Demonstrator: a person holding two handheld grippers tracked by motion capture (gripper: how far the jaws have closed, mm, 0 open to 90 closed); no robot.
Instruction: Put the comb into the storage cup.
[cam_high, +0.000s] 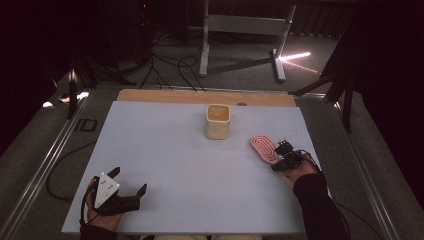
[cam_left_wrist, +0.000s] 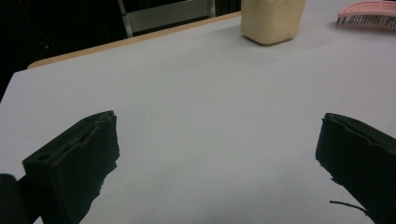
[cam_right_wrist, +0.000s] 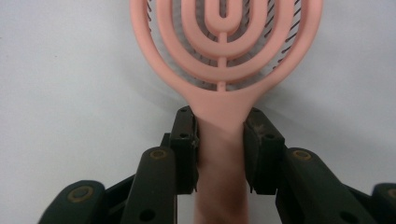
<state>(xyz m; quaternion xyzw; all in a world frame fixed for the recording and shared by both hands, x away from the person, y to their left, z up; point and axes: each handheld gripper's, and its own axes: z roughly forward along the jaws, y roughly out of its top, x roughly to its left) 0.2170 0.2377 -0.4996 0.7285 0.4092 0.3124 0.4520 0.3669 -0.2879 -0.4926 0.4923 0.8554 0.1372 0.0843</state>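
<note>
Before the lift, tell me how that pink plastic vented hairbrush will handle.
The pink plastic vented hairbrush looks stiff and probably light, given its open-loop head. Held by its handle alone in the right gripper, the head may droop or twist. Its smooth handle could slip between the fingers.

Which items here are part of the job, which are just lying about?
In the job: pink hairbrush, its handle clamped by the right gripper.
Lying about: beige cup, standing apart mid-table; left gripper, open and idle on the table.

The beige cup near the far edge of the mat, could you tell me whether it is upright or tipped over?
Upright: the beige cup stands on its base with its open mouth facing up. Whether anything is inside, cannot tell.
</note>
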